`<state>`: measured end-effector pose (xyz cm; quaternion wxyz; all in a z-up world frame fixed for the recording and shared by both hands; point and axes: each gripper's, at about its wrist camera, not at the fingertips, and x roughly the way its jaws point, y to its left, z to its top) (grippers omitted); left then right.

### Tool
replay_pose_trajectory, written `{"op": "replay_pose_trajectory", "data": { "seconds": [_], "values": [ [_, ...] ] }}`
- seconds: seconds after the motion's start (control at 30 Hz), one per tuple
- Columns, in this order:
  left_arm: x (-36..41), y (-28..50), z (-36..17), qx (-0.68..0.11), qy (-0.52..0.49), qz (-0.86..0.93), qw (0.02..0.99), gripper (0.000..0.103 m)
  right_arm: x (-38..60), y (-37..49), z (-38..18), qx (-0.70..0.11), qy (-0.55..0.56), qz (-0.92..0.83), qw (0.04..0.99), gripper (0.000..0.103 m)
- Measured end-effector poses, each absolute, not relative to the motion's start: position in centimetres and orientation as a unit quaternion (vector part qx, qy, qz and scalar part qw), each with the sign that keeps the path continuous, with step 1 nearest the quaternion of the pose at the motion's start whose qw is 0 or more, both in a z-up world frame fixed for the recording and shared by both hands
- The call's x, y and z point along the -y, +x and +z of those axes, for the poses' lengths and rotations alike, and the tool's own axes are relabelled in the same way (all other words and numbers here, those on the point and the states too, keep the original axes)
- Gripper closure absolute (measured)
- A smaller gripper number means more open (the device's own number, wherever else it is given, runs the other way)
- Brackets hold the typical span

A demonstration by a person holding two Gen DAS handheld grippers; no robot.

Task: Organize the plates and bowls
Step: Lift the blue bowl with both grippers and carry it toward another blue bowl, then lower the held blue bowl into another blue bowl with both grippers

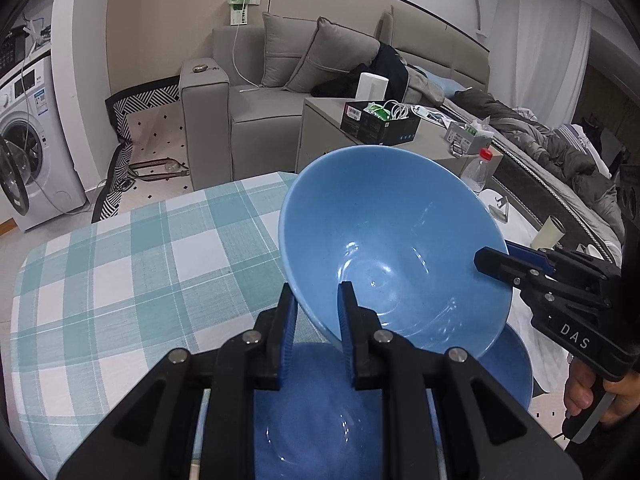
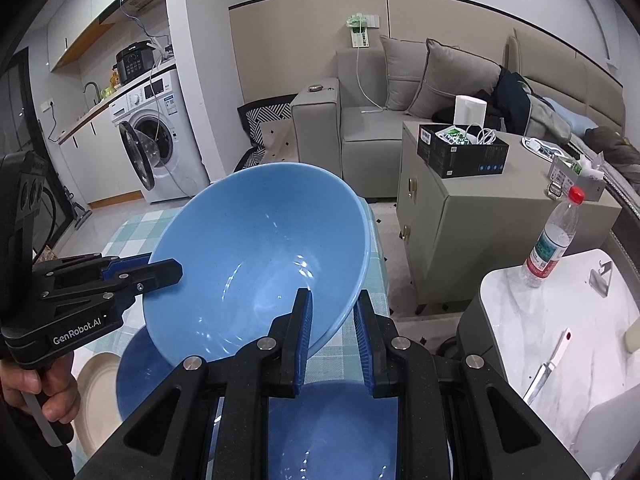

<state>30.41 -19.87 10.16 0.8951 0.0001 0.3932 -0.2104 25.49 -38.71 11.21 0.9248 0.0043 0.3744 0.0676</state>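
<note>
a glossy light-blue ceramic bowl (image 1: 394, 248) hung tilted above a darker blue bowl (image 1: 320, 412) on the teal checked tablecloth (image 1: 120, 264). the left gripper (image 1: 318, 336) pinched its near rim, the right gripper (image 2: 334, 336) straddled the opposite rim, apparently gripping too. nesting seemed underway but unfinished; a cream plate (image 2: 98, 392) just beside the stack was probably still unsorted.

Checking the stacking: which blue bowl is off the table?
The lighter blue bowl, tilted and gripped at its rim by both grippers; the darker one sits beneath it.
</note>
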Motion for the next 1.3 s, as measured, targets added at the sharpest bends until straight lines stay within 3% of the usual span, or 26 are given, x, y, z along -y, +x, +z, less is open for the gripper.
{"op": "replay_pose_trajectory", "data": {
  "seconds": [1.3],
  "values": [
    [13.6, 23.0, 11.1, -0.362, -0.02, -0.197, 0.911, 0.085, 32.5, 16.4, 10.9, -0.315, 0.046, 0.092, 0.944, 0.081]
  ]
}}
